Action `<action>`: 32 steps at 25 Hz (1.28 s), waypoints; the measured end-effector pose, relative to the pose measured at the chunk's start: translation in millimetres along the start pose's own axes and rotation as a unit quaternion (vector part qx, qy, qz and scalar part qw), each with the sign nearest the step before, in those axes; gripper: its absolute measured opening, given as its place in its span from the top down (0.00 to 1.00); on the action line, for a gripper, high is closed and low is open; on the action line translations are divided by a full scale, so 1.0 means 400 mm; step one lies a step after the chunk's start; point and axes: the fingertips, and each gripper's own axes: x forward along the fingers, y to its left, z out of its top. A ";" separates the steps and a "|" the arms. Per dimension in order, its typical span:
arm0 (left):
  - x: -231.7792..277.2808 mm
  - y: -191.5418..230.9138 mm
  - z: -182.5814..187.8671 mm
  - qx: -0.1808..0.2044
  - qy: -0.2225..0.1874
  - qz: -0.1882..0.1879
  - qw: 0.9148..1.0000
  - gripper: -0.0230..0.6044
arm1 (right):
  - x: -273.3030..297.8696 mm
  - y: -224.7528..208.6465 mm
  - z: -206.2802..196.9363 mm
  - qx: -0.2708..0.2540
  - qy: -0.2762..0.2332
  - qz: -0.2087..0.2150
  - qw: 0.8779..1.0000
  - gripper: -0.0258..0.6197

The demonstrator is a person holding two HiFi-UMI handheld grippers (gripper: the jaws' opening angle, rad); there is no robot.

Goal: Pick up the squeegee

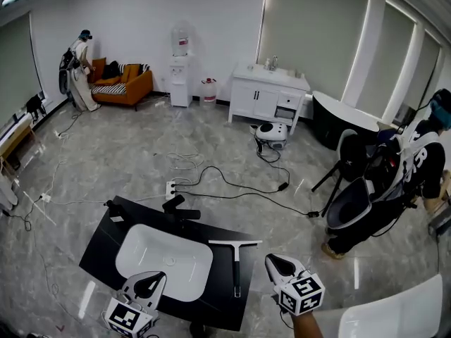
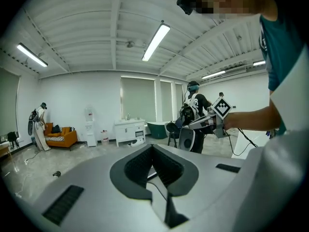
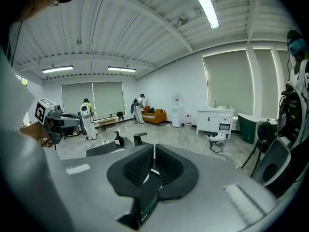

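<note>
The squeegee lies flat on the black counter to the right of the white sink basin. Its pale blade is at the far end and its dark handle runs toward me. My right gripper hovers just right of the handle, apart from it, its jaws together with nothing between them. My left gripper is over the near rim of the basin, also shut and empty. In the left gripper view, the jaws meet at their tips. The right gripper view shows its jaws likewise closed. Neither gripper view shows the squeegee.
A black faucet stands at the counter's far edge. Cables trail over the marble floor beyond it. A person in white and black gear stands beside dark chairs at the right. A white cabinet lines the far wall.
</note>
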 end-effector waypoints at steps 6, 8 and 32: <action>0.051 0.057 -0.064 -0.018 0.018 -0.007 1.000 0.95 | 0.118 -0.036 -0.075 0.016 0.022 -0.004 1.000 0.91; 0.063 0.073 -0.087 -0.022 0.022 -0.008 0.999 0.95 | 0.153 -0.046 -0.101 0.019 0.030 -0.005 0.999 0.90; 0.134 0.177 -0.303 -0.057 0.077 -0.015 0.995 0.95 | 0.431 -0.087 -0.414 0.052 0.138 -0.001 0.989 0.77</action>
